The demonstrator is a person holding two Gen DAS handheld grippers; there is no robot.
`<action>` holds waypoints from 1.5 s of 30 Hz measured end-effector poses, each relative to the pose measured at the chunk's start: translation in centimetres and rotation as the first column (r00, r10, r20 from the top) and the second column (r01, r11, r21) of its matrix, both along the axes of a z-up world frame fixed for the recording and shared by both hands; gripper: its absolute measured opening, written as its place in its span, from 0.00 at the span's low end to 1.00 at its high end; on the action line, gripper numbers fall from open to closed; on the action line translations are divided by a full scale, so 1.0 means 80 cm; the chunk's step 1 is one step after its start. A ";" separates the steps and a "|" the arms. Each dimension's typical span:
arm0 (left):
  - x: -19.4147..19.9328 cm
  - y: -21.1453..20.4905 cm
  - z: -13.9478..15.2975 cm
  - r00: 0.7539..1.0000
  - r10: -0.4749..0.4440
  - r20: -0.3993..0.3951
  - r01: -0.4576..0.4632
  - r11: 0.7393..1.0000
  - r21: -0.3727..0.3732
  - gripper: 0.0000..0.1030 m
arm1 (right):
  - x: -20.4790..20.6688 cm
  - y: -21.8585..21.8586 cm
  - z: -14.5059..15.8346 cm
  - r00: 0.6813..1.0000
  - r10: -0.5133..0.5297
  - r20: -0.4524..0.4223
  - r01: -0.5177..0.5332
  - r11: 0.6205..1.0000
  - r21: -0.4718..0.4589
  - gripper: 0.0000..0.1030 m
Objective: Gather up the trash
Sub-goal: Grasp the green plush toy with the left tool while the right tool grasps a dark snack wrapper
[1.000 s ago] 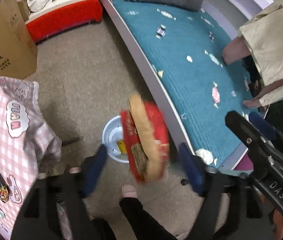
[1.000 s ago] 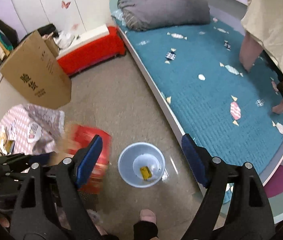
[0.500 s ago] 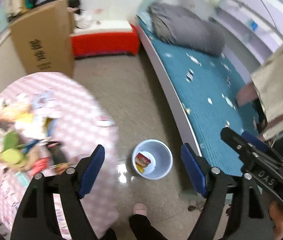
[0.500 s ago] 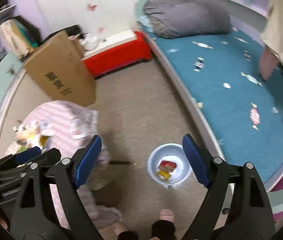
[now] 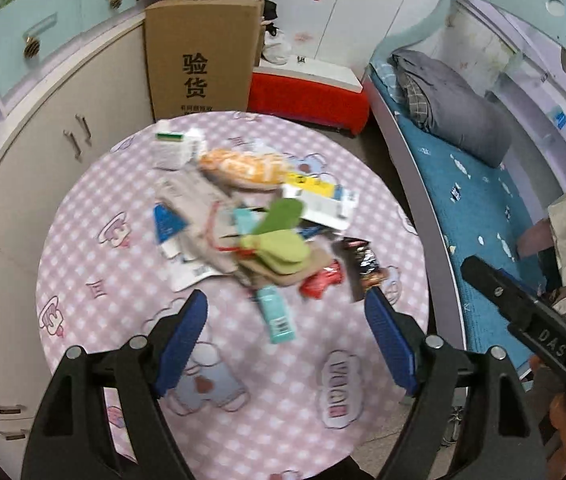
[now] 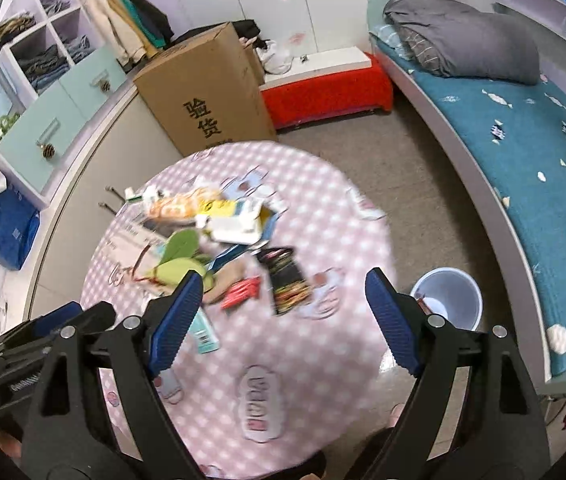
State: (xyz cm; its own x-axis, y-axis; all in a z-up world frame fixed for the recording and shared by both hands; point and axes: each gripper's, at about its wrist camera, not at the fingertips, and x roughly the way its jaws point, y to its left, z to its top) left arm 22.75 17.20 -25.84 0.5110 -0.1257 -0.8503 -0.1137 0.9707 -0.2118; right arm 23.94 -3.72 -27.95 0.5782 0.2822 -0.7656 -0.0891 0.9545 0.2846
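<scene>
A heap of trash lies on the round table with the pink checked cloth (image 5: 131, 312): an orange snack bag (image 5: 243, 166), green wrappers (image 5: 283, 240), a red wrapper (image 5: 321, 282), a dark snack packet (image 5: 365, 262) and a teal tube (image 5: 277, 314). My left gripper (image 5: 285, 338) is open and empty above the table's near side. My right gripper (image 6: 283, 320) is open and empty above the table, and shows at the right of the left wrist view (image 5: 531, 316). The pale blue bin (image 6: 449, 298) stands on the floor right of the table.
A cardboard box (image 5: 203, 52) stands behind the table beside a red bench (image 5: 307, 94). White cabinets (image 5: 43, 128) curve along the left. A bed with a teal cover (image 6: 523, 152) and grey bedding (image 6: 463, 40) runs along the right. Grey floor (image 6: 383, 152) lies between table and bed.
The red snack bag left my left gripper and dropped into the bin. Both grippers then swung from above the bin back over the table and its trash heap.
</scene>
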 end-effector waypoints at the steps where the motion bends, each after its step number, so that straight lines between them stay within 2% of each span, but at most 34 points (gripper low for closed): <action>1: 0.001 0.007 -0.002 1.000 -0.008 0.002 0.008 1.000 -0.014 0.77 | 0.000 0.010 -0.004 1.000 -0.006 -0.008 0.006 1.000 0.000 0.79; 6: 0.014 0.012 -0.006 0.992 -0.109 0.060 0.112 0.992 -0.052 0.76 | 0.001 0.017 -0.014 0.998 -0.050 -0.030 0.050 0.999 0.004 0.79; 11: 0.047 0.000 -0.023 0.981 -0.170 0.088 0.171 0.985 -0.003 0.76 | 0.007 0.005 -0.025 0.995 -0.083 -0.047 0.083 0.997 -0.003 0.79; 20: 0.098 -0.007 -0.088 0.980 -0.201 0.016 0.198 0.975 0.105 0.76 | 0.032 -0.002 -0.070 0.991 -0.088 -0.098 0.088 0.996 -0.006 0.79; 22: 0.104 -0.008 -0.099 0.977 -0.212 -0.010 0.211 0.970 0.117 0.62 | 0.041 0.001 -0.081 0.991 -0.078 -0.109 0.078 0.997 -0.009 0.79; 24: 0.109 -0.009 -0.112 0.976 -0.215 -0.044 0.219 0.966 0.138 0.55 | 0.052 0.005 -0.092 0.990 -0.066 -0.123 0.065 0.998 -0.015 0.79; 26: 0.114 -0.007 -0.120 0.978 -0.200 -0.061 0.206 0.971 0.122 0.45 | 0.062 0.009 -0.102 0.989 -0.057 -0.134 0.054 0.998 -0.029 0.79; 28: 0.115 -0.004 -0.121 0.981 -0.186 -0.061 0.192 0.976 0.100 0.23 | 0.075 0.016 -0.115 0.987 -0.037 -0.154 0.029 0.998 -0.051 0.79; 31: 0.113 0.004 -0.116 0.986 -0.163 -0.036 0.165 0.985 0.048 0.16 | 0.089 0.028 -0.134 0.984 -0.001 -0.181 -0.017 0.995 -0.097 0.79; 33: 0.107 0.014 -0.105 0.992 -0.125 -0.008 0.125 0.992 -0.008 0.15 | 0.095 0.040 -0.143 0.984 0.033 -0.177 -0.065 0.982 -0.176 0.73; 35: 0.100 0.023 -0.096 0.996 -0.090 0.021 0.091 0.994 -0.053 0.14 | 0.099 0.045 -0.151 0.982 0.051 -0.184 -0.088 0.977 -0.196 0.67; 40: 0.090 0.035 -0.077 0.998 -0.043 0.054 0.047 0.996 -0.079 0.14 | 0.105 0.047 -0.164 0.977 0.069 -0.204 -0.113 0.970 -0.216 0.59; 41: 0.090 0.035 -0.074 0.998 -0.039 0.059 0.044 0.996 -0.078 0.14 | 0.105 0.049 -0.164 0.976 0.072 -0.204 -0.118 0.968 -0.222 0.54; 42: 0.087 0.036 -0.070 0.997 -0.038 0.063 0.043 0.996 -0.078 0.14 | 0.105 0.050 -0.162 0.976 0.077 -0.203 -0.123 0.967 -0.223 0.38; 45: 0.080 0.036 -0.062 0.996 -0.035 0.078 0.041 0.996 -0.079 0.14 | 0.107 0.050 -0.158 0.974 0.089 -0.209 -0.136 0.966 -0.222 0.27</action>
State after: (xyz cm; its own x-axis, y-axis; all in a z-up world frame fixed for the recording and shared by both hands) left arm 29.16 20.10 -30.77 0.5675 -0.2124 -0.7955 -0.0574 0.9536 -0.2956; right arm 32.52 0.25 -40.57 0.3854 0.1371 -0.9125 -0.1647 0.9832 0.0782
